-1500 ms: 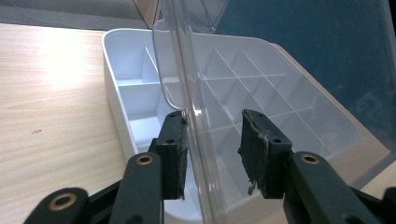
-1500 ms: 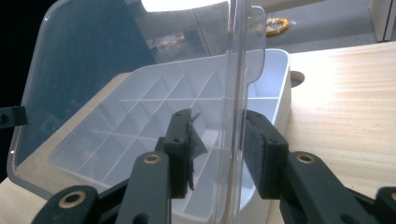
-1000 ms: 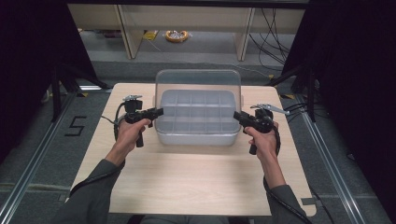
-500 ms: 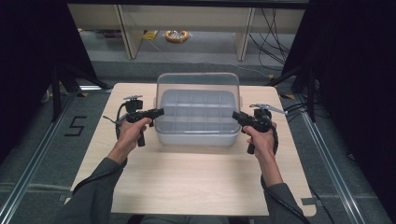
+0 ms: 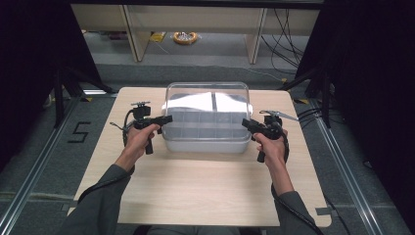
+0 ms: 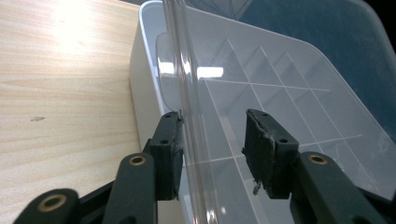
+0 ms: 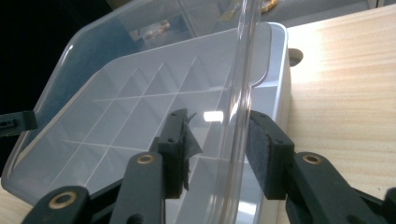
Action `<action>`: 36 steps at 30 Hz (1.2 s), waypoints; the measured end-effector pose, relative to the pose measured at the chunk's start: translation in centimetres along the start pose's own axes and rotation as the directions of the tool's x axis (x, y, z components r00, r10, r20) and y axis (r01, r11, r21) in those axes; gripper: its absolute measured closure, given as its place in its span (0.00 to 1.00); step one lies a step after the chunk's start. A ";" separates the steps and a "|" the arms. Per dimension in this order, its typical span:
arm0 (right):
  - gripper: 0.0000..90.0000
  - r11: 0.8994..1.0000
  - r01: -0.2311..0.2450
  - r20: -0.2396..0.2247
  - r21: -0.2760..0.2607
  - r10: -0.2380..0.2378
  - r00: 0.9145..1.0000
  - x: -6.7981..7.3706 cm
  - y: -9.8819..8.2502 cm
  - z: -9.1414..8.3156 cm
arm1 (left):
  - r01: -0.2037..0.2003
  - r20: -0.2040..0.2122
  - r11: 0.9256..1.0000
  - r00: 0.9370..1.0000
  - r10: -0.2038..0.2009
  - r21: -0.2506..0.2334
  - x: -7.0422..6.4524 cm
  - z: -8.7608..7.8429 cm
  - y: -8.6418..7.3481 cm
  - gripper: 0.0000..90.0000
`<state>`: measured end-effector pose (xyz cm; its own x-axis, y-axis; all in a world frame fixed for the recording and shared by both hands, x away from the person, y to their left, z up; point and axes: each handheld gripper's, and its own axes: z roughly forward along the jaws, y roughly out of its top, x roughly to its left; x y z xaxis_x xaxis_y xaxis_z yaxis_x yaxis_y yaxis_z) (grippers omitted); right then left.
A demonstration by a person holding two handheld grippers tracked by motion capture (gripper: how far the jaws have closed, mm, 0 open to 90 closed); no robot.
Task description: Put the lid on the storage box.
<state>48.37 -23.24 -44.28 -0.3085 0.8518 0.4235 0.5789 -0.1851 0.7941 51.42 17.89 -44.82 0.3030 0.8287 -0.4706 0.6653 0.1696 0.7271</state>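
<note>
Both forearms reach forward, well apart. The left tool (image 5: 164,119) points inward to the right, the right tool (image 5: 245,123) inward to the left. Each tool's jaws have just been opening and stand parted.

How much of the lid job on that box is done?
Done: the clear lid stands tilted up over the white divided box. In hand: the left hand-held gripper and the right hand-held gripper each have the lid's edge between jaws that have just been opening. Left: probably drawing both away.
</note>
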 end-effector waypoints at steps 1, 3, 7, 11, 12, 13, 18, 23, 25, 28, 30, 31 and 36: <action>0.67 1.000 -0.013 0.006 0.004 0.013 1.000 0.0 -0.1 0.1 | 0.003 -0.001 1.000 1.000 -0.003 0.002 0.1 0.1 -0.1 0.62; 0.67 1.000 -0.014 0.008 0.007 0.014 1.000 0.0 -0.1 0.1 | 0.007 0.001 1.000 1.000 -0.007 0.006 0.2 0.2 -0.1 0.62; 0.66 1.000 -0.012 0.004 0.013 0.012 1.000 0.0 -0.1 0.3 | 0.007 -0.002 1.000 1.000 -0.007 0.002 0.2 0.3 -0.2 0.62; 0.66 1.000 -0.013 0.010 0.017 0.013 1.000 -0.1 0.0 0.4 | -0.008 0.001 1.000 1.000 0.008 0.001 0.1 0.3 -0.2 0.61; 0.66 1.000 -0.023 0.002 0.019 0.023 1.000 -0.1 0.0 0.4 | -0.012 0.001 1.000 1.000 0.012 -0.001 0.1 0.4 -0.2 0.61; 0.65 1.000 -0.011 0.014 0.018 0.011 1.000 -0.2 0.0 0.5 | -0.017 -0.003 1.000 1.000 0.017 -0.003 0.1 0.4 -0.3 0.61; 0.62 0.999 -0.010 0.024 0.039 0.009 1.000 -0.2 -0.2 0.7 | -0.035 -0.007 0.999 0.999 0.035 -0.004 -0.1 0.5 -0.3 0.60; 0.60 0.999 0.036 0.025 0.033 -0.037 0.999 -0.8 -0.2 1.1 | -0.044 -0.008 0.999 0.999 0.044 0.002 -0.2 0.6 -0.3 0.60; 0.58 0.998 0.046 0.049 0.044 -0.048 0.998 -0.4 -0.1 1.1 | -0.040 -0.012 0.999 0.999 0.040 -0.002 -0.3 0.6 -0.3 0.60; 0.57 0.996 0.078 0.055 0.052 -0.081 0.995 -0.4 0.0 1.2 | -0.040 -0.012 0.999 0.999 0.040 -0.010 -0.3 0.7 -0.4 0.60; 0.55 0.995 0.068 0.049 0.066 -0.071 0.996 -0.3 0.1 1.1 | -0.048 -0.017 0.999 0.999 0.048 -0.012 -0.4 0.7 -0.4 0.60; 0.55 0.995 0.070 0.060 0.066 -0.074 0.995 -0.3 0.0 1.2 | -0.048 -0.020 0.999 0.999 0.048 -0.015 -0.5 0.8 -0.4 0.60; 0.49 0.995 0.049 0.056 0.087 -0.054 0.997 -0.5 -0.3 1.8 | -0.039 -0.017 0.999 0.999 0.039 -0.012 -0.5 0.8 -0.4 0.59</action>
<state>49.67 -22.72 -45.53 -0.2967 0.8865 0.3550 0.6266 -0.0998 0.7729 51.54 17.01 -45.23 0.3168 0.8437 -0.4335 0.6447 0.1437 0.7508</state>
